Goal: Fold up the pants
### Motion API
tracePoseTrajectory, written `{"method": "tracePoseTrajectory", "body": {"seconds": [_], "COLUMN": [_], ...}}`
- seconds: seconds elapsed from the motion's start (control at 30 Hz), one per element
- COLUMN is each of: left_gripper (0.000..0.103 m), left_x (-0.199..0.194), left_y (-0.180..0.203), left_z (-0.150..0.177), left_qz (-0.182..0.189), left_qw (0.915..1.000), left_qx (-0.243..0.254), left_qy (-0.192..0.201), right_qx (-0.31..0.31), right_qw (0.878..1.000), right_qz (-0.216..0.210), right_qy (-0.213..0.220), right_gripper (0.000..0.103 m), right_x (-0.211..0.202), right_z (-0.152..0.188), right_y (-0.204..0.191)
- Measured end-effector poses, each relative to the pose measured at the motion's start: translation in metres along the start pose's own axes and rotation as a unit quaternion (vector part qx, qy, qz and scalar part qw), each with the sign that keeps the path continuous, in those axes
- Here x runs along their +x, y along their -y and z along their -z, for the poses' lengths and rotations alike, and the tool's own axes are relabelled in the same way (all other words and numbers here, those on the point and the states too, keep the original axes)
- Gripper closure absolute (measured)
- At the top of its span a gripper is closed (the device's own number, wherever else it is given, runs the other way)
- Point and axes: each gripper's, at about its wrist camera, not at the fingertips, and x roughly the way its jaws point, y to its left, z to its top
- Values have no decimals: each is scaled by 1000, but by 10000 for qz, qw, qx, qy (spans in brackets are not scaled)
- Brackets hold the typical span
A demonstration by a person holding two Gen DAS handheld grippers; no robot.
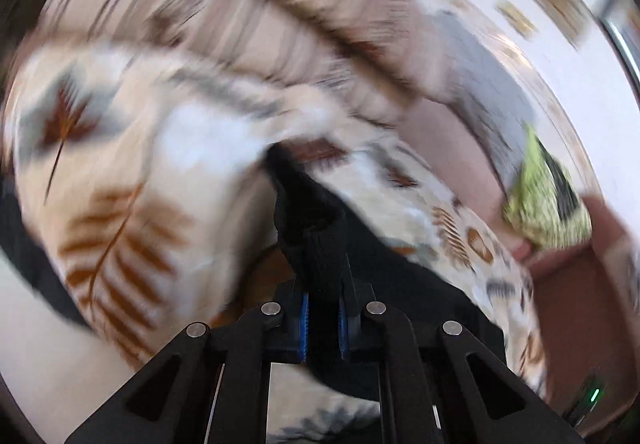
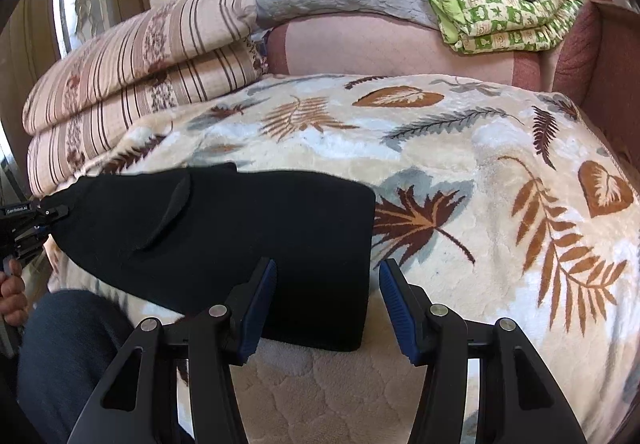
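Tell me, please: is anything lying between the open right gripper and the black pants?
Nothing visible. The right gripper is open right at the near edge of the black pants, which lie on the leaf blanket.

The left claw (image 1: pixel 323 318) is clamping down with its blue pads (image 1: pixel 304 324) nearly together, its view smeared by motion blur. The right claw (image 2: pixel 328 308) is hanging with its fingers (image 2: pixel 258 308) spread wide apart and nothing between them. The person's hand (image 2: pixel 11 290) is gripping the left claw's handle.
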Motion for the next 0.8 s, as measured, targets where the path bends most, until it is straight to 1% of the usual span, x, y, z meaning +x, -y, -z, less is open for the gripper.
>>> {"method": "tracePoseTrajectory", "body": {"seconds": [0.03,0.07,0.1,0.13,0.2,0.23,0.27,0.3,0.37,0.4,0.43,0.53,0.6,0.63,0.67,0.73,0.8], "left_gripper": [95,95,95,95,95,95,95,95,95,95,95,95,95,95,95,95,94], "left_x": [-4,-8,-12,-13,-14,-12,-12,-10,-2,1,6,28,51,60,73,89,100], "left_y": [15,38,53,70,110,126,146,159,188,197,206,233,249,252,259,269,274], "left_z": [-1,-2,-1,1,12,17,26,33,47,51,57,70,82,88,96,107,115], "left_qz": [77,241,377,550,899,1032,1227,1327,1454,1488,1496,1348,1155,1089,1048,953,818], "left_qw": [9996,9978,9958,9929,9846,9807,9750,9717,9663,9649,9634,9598,9557,9549,9526,9502,9505], "left_qx": [263,612,832,1051,1486,1634,1794,1870,1980,1993,2031,2237,2447,2470,2496,2514,2582], "left_qy": [42,55,45,-5,-214,-309,-458,-569,-768,-837,-908,-1025,-1160,-1239,-1391,-1574,-1525], "right_qx": [146,348,494,692,1136,1410,1553,1706,1898,1930,1945,2143,2364,2486,2542,2619,2615], "right_qw": [9999,9992,9985,9973,9930,9891,9866,9837,9797,9790,9784,9733,9675,9640,9625,9605,9608], "right_qz": [-50,-93,-107,-116,-157,-177,-170,-162,-170,-171,-156,-110,-157,-138,-134,-163,-178], "right_qy": [74,154,191,216,276,382,460,541,617,633,683,811,884,929,940,929,905], "right_gripper": [48,48,48,48,48,48,48,48,47,47,47,47,47,47,47,47,47], "right_x": [-3,-7,-8,-10,-14,-18,-22,-26,-33,-36,-41,-53,-57,-58,-58,-57,-54], "right_z": [-2,-3,-4,-5,-5,-5,-5,-6,-8,-10,-12,-12,-9,-7,-6,-6,-5], "right_y": [5,13,18,25,41,51,57,63,71,73,75,85,93,98,100,102,102]}}
